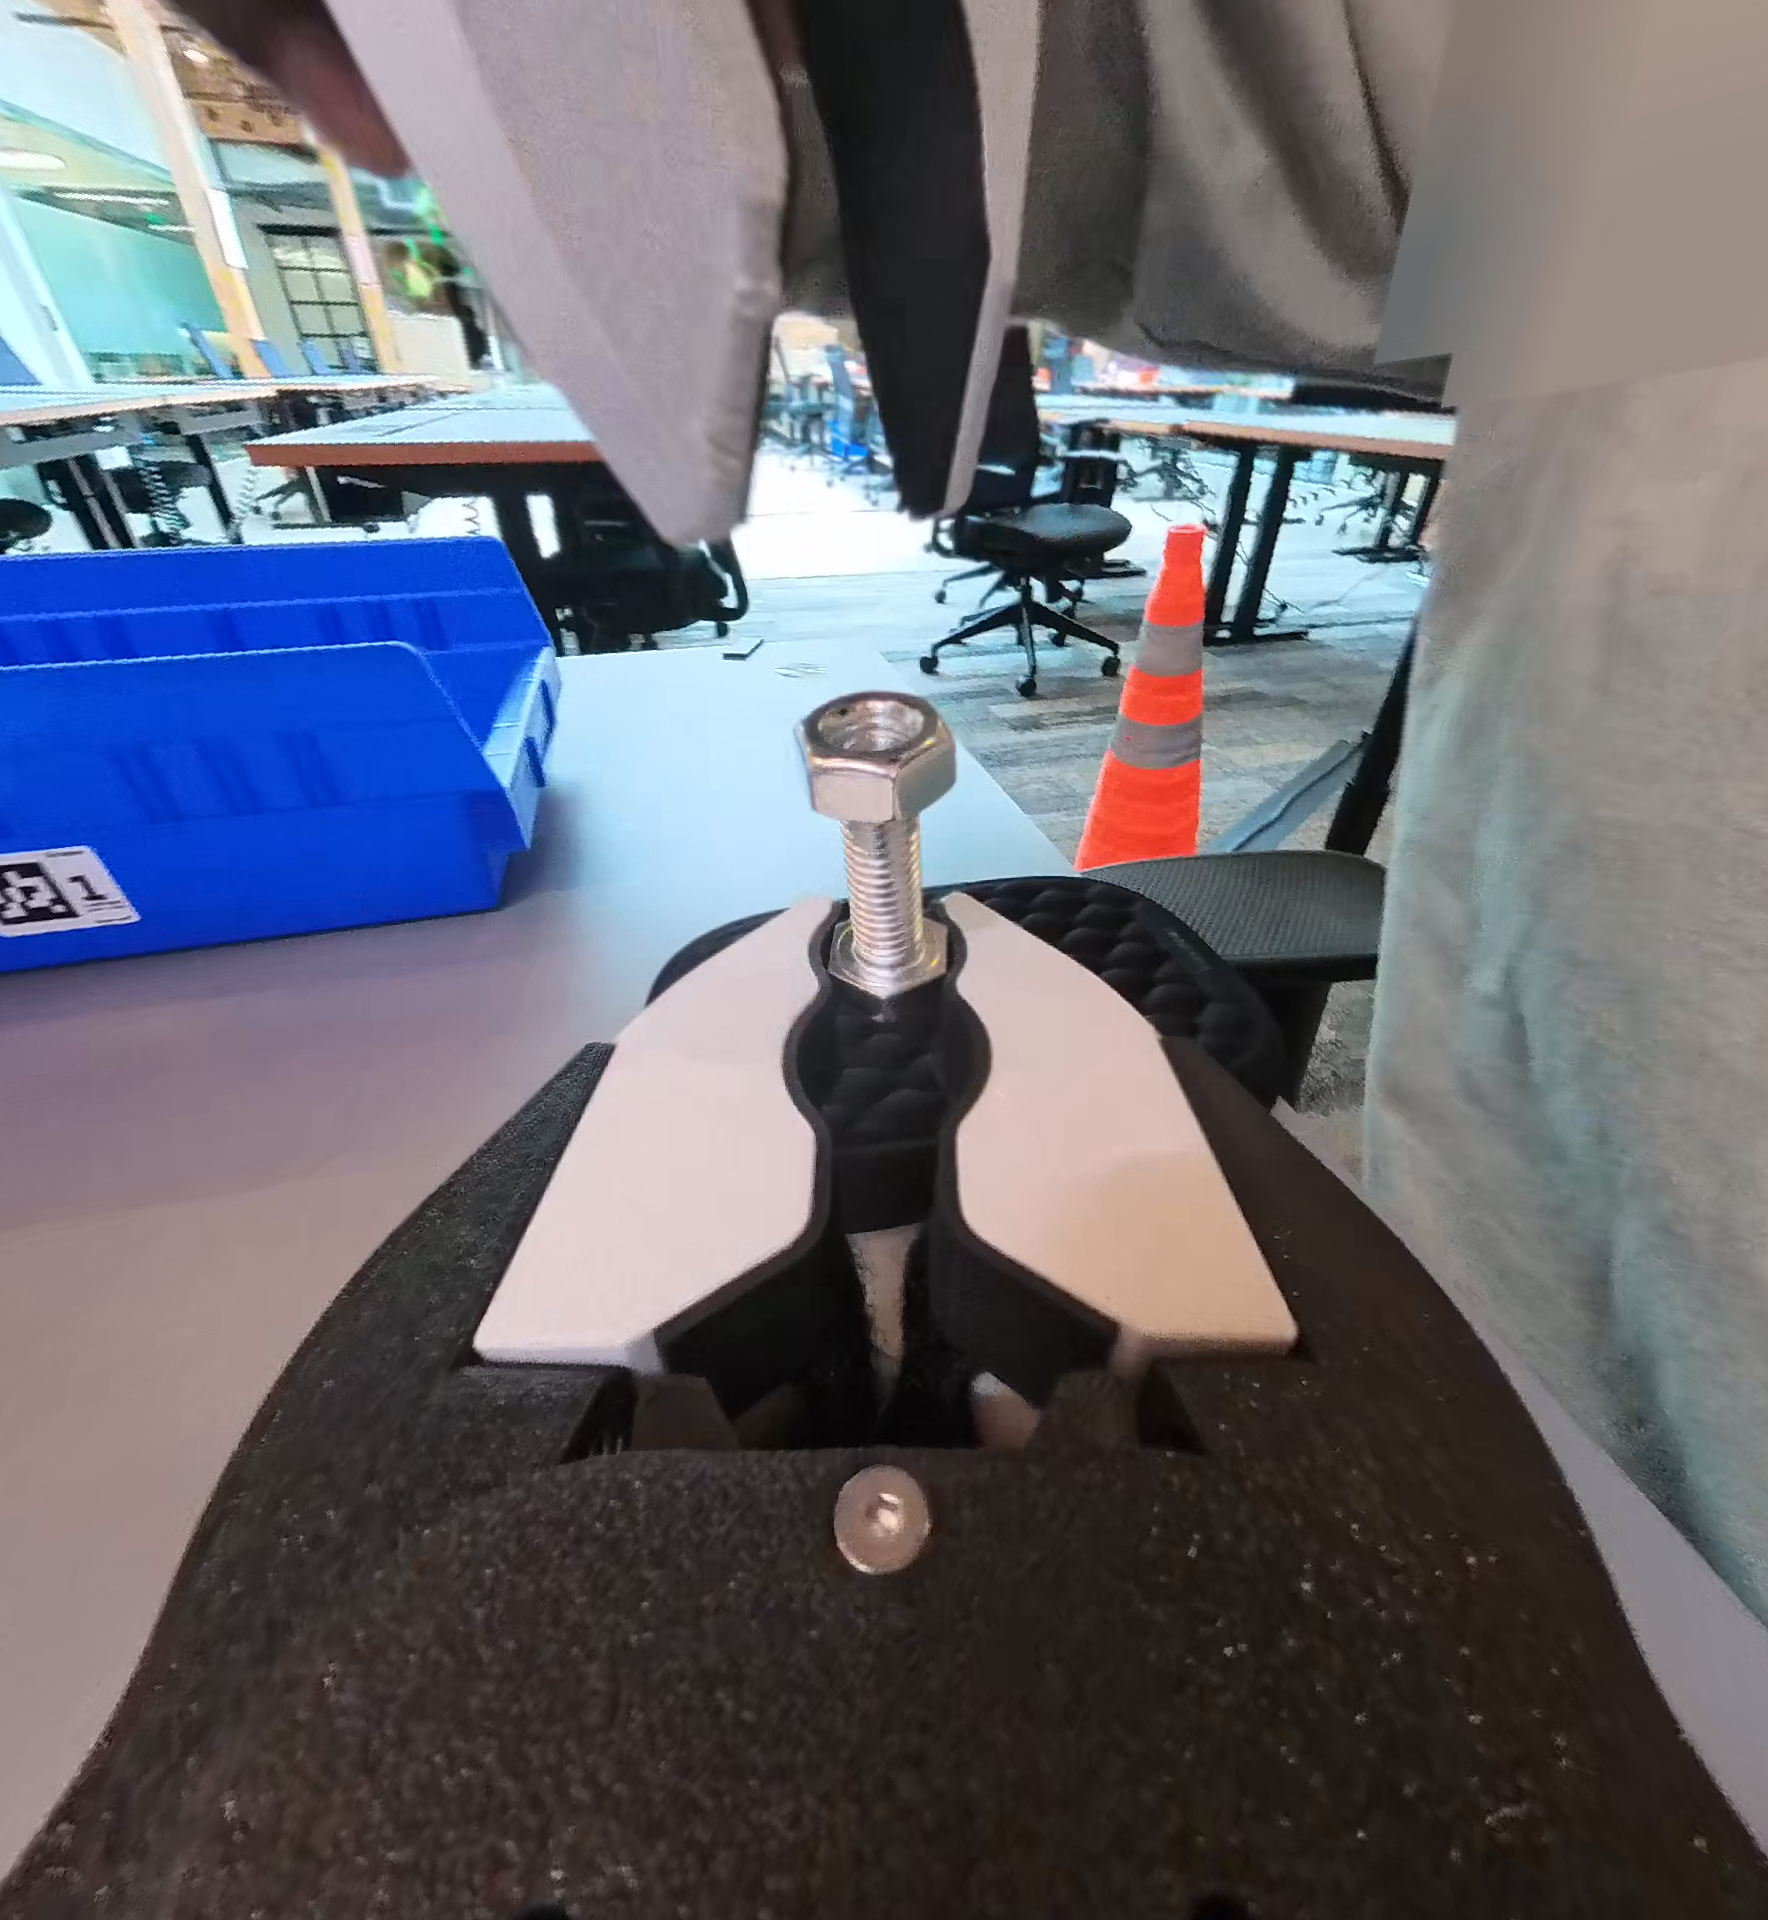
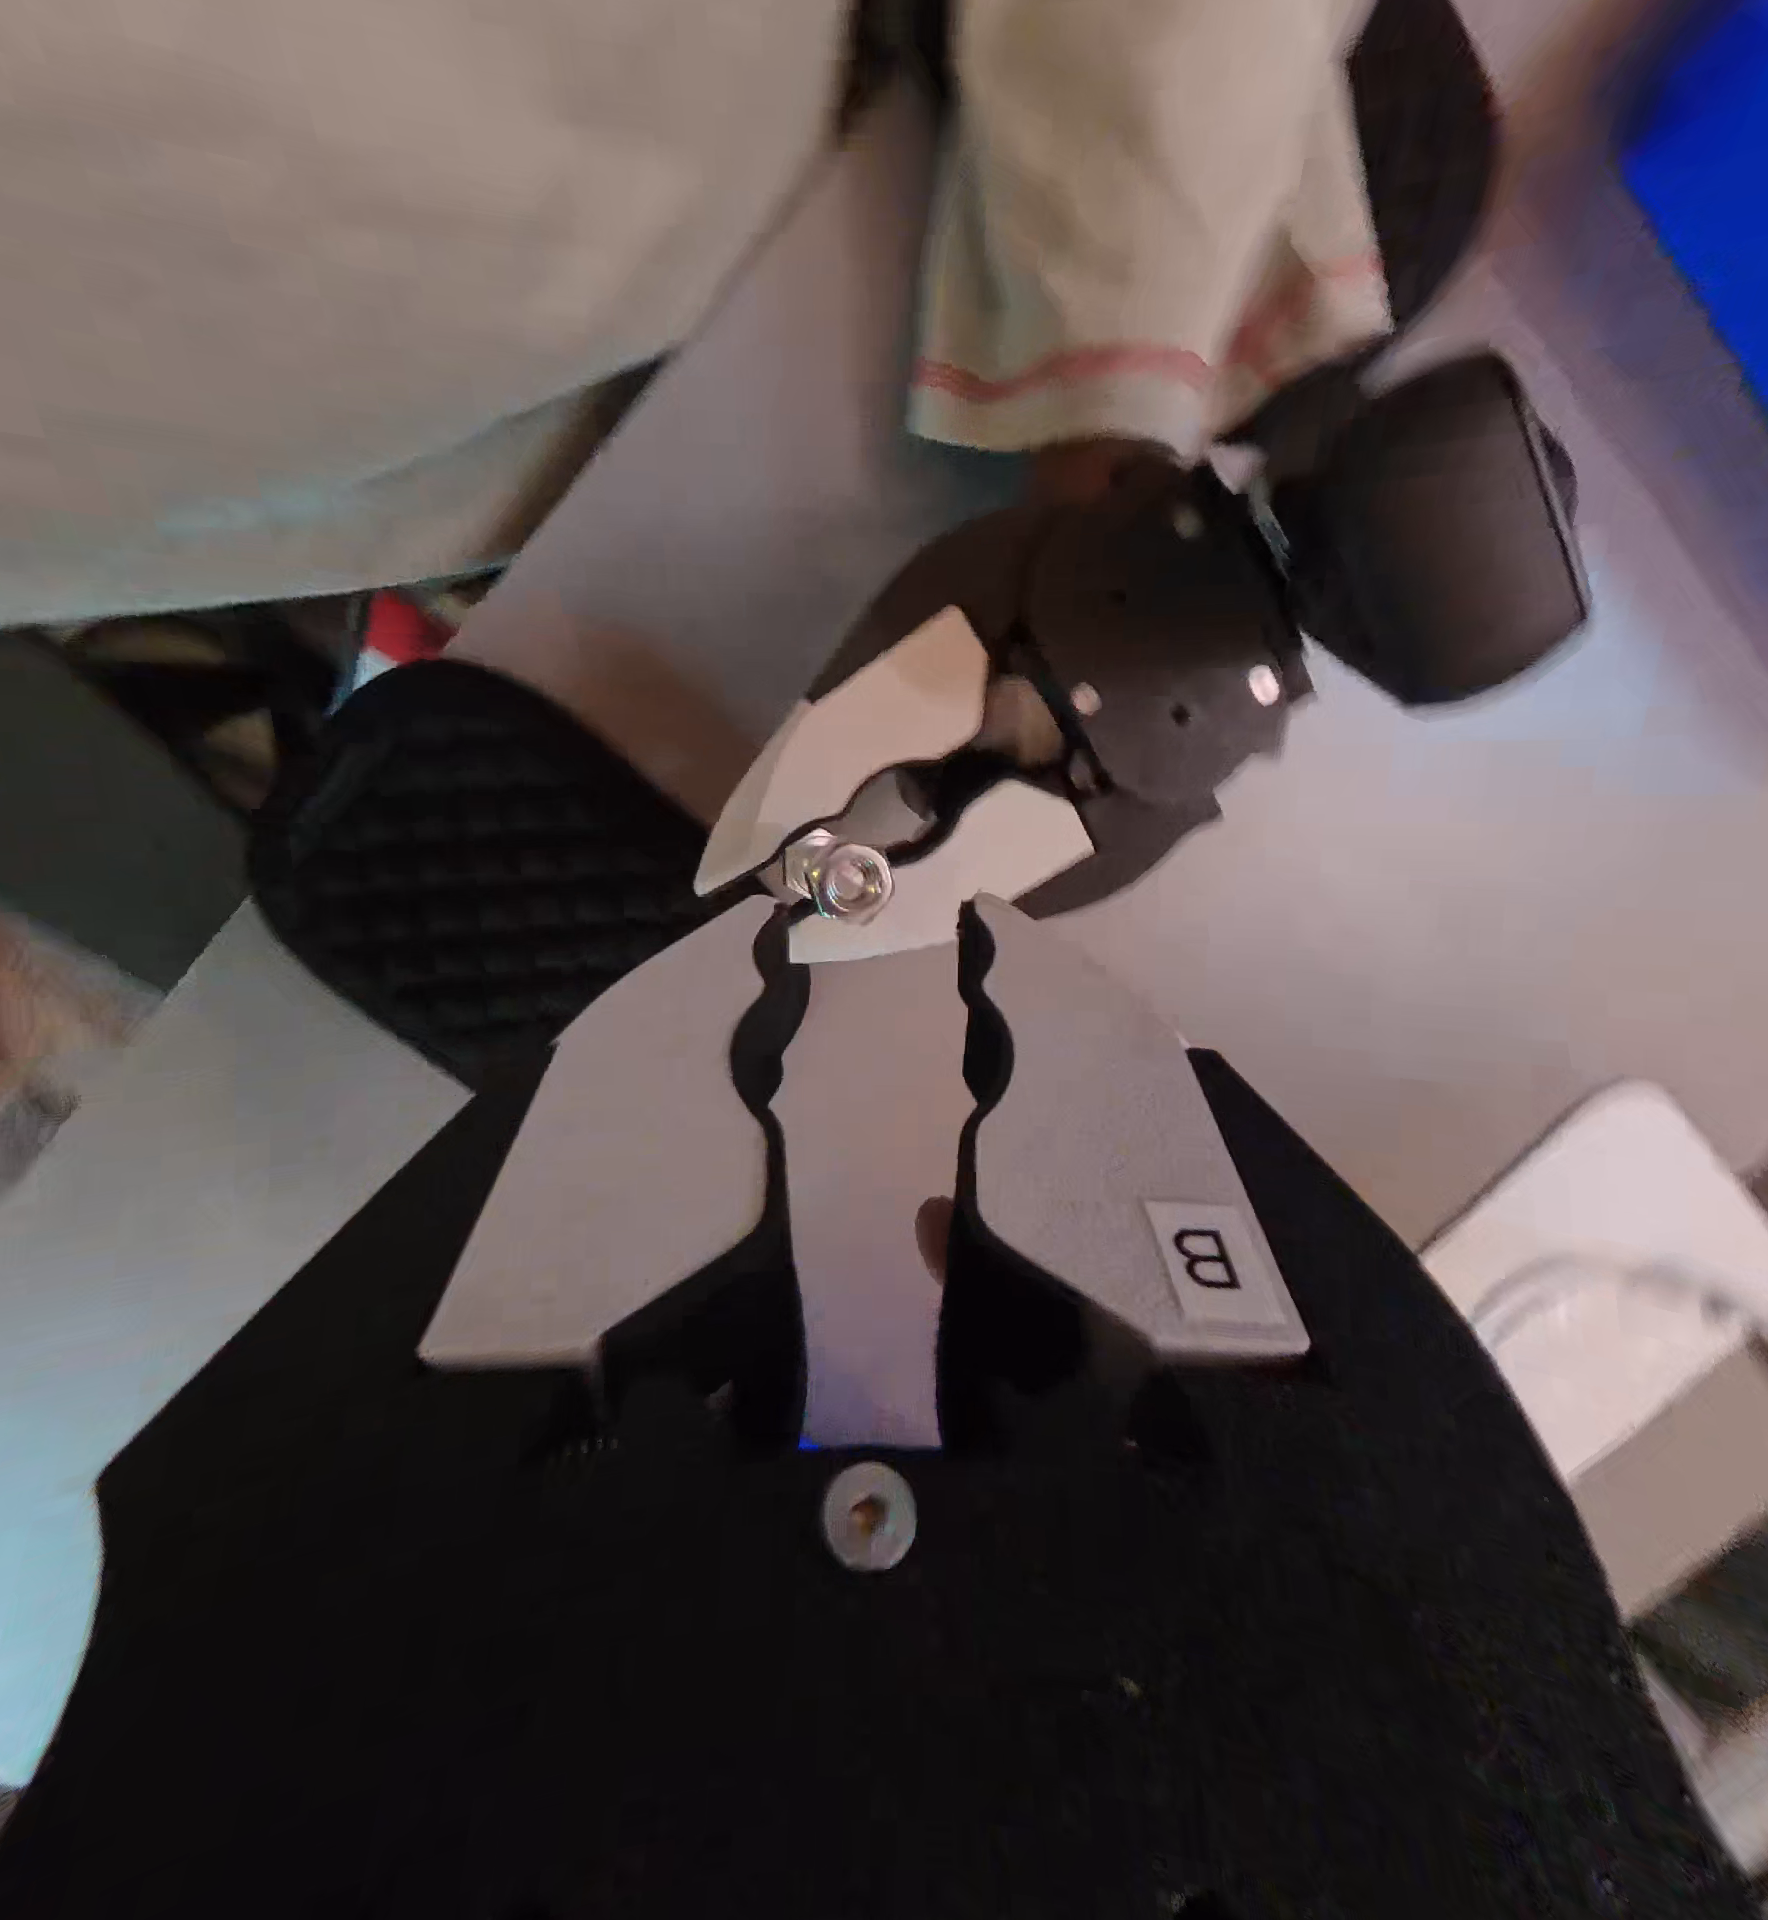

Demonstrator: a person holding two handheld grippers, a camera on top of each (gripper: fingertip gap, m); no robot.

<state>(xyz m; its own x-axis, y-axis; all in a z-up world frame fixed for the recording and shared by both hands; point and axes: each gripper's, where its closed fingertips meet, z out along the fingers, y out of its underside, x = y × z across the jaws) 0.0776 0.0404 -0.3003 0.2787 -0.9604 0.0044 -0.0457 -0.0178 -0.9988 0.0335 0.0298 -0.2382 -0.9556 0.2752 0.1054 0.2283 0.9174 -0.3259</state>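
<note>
While pinching a threaded steel bolt (image 1: 882, 894) | left hand-held gripper (image 1: 885, 935) | right hand-held gripper (image 2: 875, 914) spread, bare

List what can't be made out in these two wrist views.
- Bolt head: left wrist view, buried between the left tool's fingers.
- How far the top nut is threaded on: neither view settles it.
- Blue bin contents: left view, front wall hides them; right view shows a blurred corner.
- White box: right view, cut by the edge, blurred.
- Right tool: jaws apart, nothing between them.
</note>
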